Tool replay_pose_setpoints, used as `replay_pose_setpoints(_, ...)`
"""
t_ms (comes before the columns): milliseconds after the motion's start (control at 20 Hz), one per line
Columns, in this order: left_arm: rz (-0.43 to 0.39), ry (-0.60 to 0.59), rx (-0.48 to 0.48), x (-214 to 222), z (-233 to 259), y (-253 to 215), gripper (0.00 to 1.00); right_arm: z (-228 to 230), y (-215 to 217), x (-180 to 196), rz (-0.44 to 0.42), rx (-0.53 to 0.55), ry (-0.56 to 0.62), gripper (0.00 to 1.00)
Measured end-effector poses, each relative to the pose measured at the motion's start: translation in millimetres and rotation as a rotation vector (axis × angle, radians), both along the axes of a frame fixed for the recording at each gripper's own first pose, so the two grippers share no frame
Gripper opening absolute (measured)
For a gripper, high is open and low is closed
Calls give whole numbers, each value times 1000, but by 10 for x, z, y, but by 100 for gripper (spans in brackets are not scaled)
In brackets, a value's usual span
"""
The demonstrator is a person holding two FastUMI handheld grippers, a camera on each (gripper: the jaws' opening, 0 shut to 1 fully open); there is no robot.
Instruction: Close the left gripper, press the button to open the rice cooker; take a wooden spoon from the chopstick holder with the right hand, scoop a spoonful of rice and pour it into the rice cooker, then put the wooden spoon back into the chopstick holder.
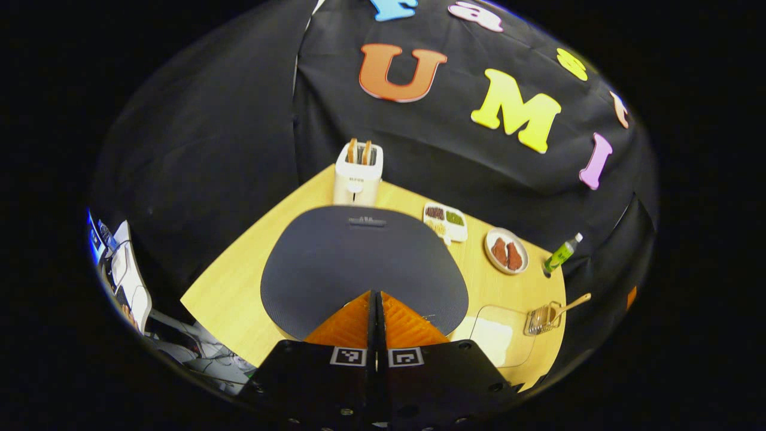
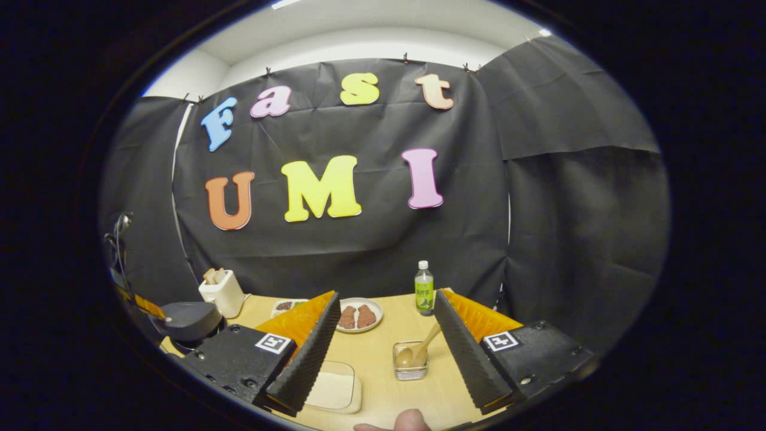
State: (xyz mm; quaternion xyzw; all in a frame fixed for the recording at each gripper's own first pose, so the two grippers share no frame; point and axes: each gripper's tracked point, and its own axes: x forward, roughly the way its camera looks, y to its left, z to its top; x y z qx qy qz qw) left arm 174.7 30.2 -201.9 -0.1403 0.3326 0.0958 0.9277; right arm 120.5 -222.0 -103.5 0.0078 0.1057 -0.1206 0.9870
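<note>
Wooden table (image 1: 239, 281) against black cloth wall. Dark rice cooker (image 1: 365, 263), lid down, directly under left gripper (image 1: 377, 299), fingers pressed together. Behind: toaster (image 1: 358, 173), divided dish (image 1: 446, 221), meat plate (image 2: 358, 316), bottle (image 2: 424, 288). Right gripper (image 2: 386, 335) spread wide above chopstick holder (image 2: 410, 362) holding wooden spoon (image 2: 419, 350); rice container (image 2: 332, 386) beside.

Bare desk (image 2: 383, 353) lies open in front of the chopstick holder (image 2: 410, 361), between the spread fingers (image 2: 308, 353). Beyond the holder stand a bottle (image 2: 423, 288) and plate (image 2: 358, 315); beside it, a clear rice container (image 2: 335, 386).
</note>
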Motion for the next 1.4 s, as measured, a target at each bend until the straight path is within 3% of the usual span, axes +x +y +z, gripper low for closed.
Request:
replay_pose_setpoints(400,0,-300,73,424,1007,-115,2,284,-106,36,8,-56,-38,100)
replay_pose_setpoints(600,-53,-378,111,368,1274,-270,19,292,-120,22,24,-74,-36,100)
replay_pose_setpoints(800,-65,-432,209,181,1331,-333,98,209,-202,-36,30,-62,-19,100)
replay_pose_setpoints(1200,-98,-542,174,-135,1625,-666,95,-167,-391,-62,68,-49,33,100)
replay_pose_setpoints(1400,-106,-533,198,-249,1574,-758,95,-597,-550,75,76,27,103,100)
